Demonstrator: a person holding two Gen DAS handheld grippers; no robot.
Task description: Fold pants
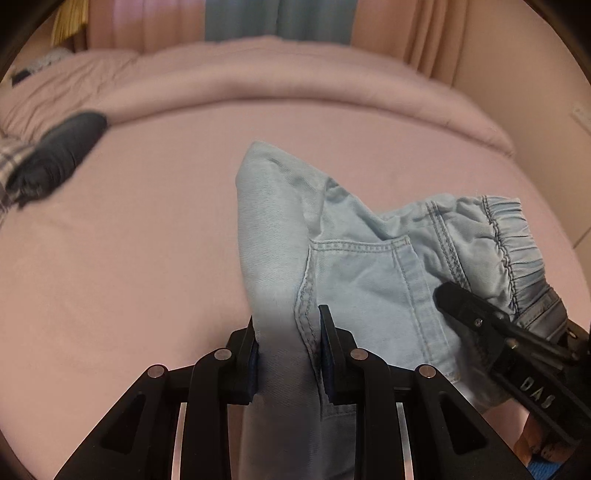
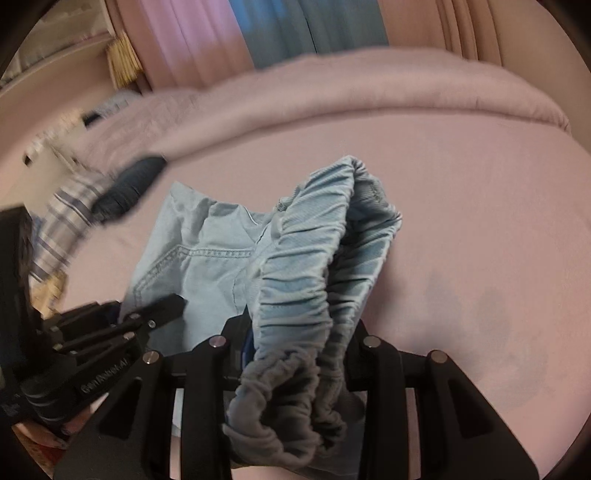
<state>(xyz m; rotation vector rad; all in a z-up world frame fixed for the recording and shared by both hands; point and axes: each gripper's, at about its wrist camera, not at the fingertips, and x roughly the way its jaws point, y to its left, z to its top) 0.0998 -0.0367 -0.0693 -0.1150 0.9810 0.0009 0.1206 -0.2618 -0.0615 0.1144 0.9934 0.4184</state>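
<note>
Light blue denim pants (image 1: pixel 369 258) lie bunched on a pink bed sheet (image 1: pixel 147 258), partly lifted off it. My left gripper (image 1: pixel 288 317) is shut on a thick fold of the pants beside a stitched seam, and the cloth runs down between its pads. In the right wrist view my right gripper (image 2: pixel 301 321) is shut on the gathered elastic waistband (image 2: pixel 314 258), which loops over and hangs between its fingers. Each gripper shows in the other's view: the right gripper's finger (image 1: pixel 458 299) at the waistband end (image 1: pixel 513 236), and the left gripper's finger (image 2: pixel 170 302) on the pocket side.
A dark navy garment (image 1: pixel 55 155) and a plaid cloth (image 2: pixel 62 221) lie at the far left of the bed. A rolled pink duvet (image 1: pixel 295 74) runs along the far edge, with curtains (image 2: pixel 295 29) behind it. The sheet (image 2: pixel 480 258) stretches away to the right of the pants.
</note>
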